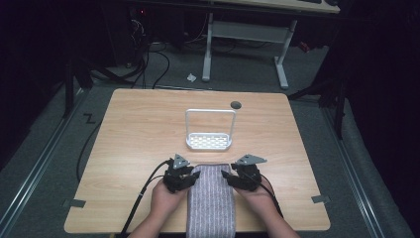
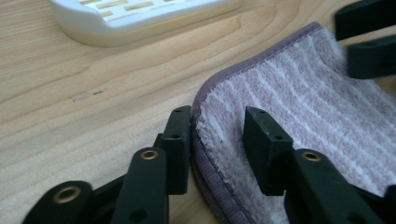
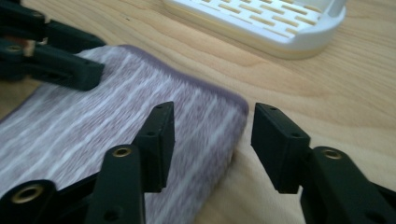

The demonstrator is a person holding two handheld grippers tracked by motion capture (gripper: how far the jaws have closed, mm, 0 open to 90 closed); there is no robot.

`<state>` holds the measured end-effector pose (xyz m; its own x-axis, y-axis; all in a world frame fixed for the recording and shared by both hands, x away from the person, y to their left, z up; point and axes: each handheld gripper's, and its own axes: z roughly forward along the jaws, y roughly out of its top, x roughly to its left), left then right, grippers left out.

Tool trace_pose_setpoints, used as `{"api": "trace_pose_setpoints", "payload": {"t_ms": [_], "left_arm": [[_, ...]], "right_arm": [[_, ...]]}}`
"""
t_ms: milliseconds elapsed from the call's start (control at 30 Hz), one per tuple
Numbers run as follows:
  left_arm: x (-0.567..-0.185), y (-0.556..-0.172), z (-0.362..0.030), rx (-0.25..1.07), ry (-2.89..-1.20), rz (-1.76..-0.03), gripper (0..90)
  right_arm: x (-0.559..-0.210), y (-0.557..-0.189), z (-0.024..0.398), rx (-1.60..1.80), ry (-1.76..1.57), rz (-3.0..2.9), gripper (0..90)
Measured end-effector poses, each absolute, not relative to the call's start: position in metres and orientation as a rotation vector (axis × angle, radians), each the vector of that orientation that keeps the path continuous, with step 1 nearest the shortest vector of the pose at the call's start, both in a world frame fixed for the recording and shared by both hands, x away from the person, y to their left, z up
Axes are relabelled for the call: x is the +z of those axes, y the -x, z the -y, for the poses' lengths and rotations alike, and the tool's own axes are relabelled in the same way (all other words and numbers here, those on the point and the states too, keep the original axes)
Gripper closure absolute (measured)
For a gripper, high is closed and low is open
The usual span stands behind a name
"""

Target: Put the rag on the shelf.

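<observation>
**A:** Where does the towel lie?

**B:** The striped grey-lilac towel [image 1: 211, 198] lies flat at the middle of the worktop's [image 1: 138, 124] near edge, a long strip running from that edge toward the centre. Its far end stops just short of the white rack [image 1: 209, 141], which stands about mid-worktop with a tall wire handle over a slotted base.

**A:** And the left gripper?

**B:** The left gripper [image 1: 184, 177] sits at the towel's far left corner, held in the person's left hand [image 1: 166, 198]. In the left gripper view [image 2: 217, 149] its jaws are spread and straddle the towel's hemmed edge: one jaw on the bare wood just outside the hem, the other over the pile. They are released, not pinching the cloth.

**A:** The right one?

**B:** The right gripper [image 1: 236, 178] mirrors it at the far right corner, in the right hand [image 1: 257, 201]. In the right gripper view [image 3: 212, 140] the jaws stand apart too, one above the towel [image 3: 116, 126], the other over the wood beyond its rounded corner. Nothing is grasped. The other gripper's black jaws show at the upper left of that view, over the towel's opposite side.

**A:** Anything else on the worktop?

**B:** A small dark round cap [image 1: 236, 105] near the far edge, behind the rack. A cable [image 1: 141, 198] trails from the left gripper off the near edge.
</observation>
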<state>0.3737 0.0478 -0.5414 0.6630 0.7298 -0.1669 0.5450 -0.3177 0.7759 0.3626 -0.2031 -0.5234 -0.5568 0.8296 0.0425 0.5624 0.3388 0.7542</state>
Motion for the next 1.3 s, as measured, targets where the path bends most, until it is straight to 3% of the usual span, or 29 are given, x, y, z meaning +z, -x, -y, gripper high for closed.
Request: {"api": "trace_pose_setpoints", "payload": {"t_ms": [167, 367, 500, 533, 733, 1300], "left_arm": [[-0.541, -0.373, -0.051, 0.236, -1.997, -1.006, 68.3], [-0.542, -0.368, -0.051, 0.264, -1.994, -1.008, 63.6], [-0.542, -0.367, -0.052, 0.260, -1.988, -1.012, 64.4], [-0.544, -0.368, -0.054, 0.201, -1.966, -1.017, 72.3], [-0.544, -0.367, -0.054, 0.203, -1.974, -1.012, 77.7], [-0.525, -0.346, -0.055, 0.320, -1.863, -0.928, 78.1]], "right_arm": [[-0.532, -0.378, 0.195, 1.020, -1.277, -2.288, 49.8], [-0.534, -0.376, 0.194, 1.031, -1.254, -2.314, 51.7], [-0.535, -0.370, 0.189, 1.027, -1.184, -2.327, 65.1], [-0.536, -0.368, 0.189, 1.031, -1.164, -2.330, 70.4], [-0.538, -0.364, 0.190, 1.070, -1.180, -2.327, 79.4], [-0.516, -0.331, 0.195, 1.238, -1.083, -2.143, 81.4]]}}
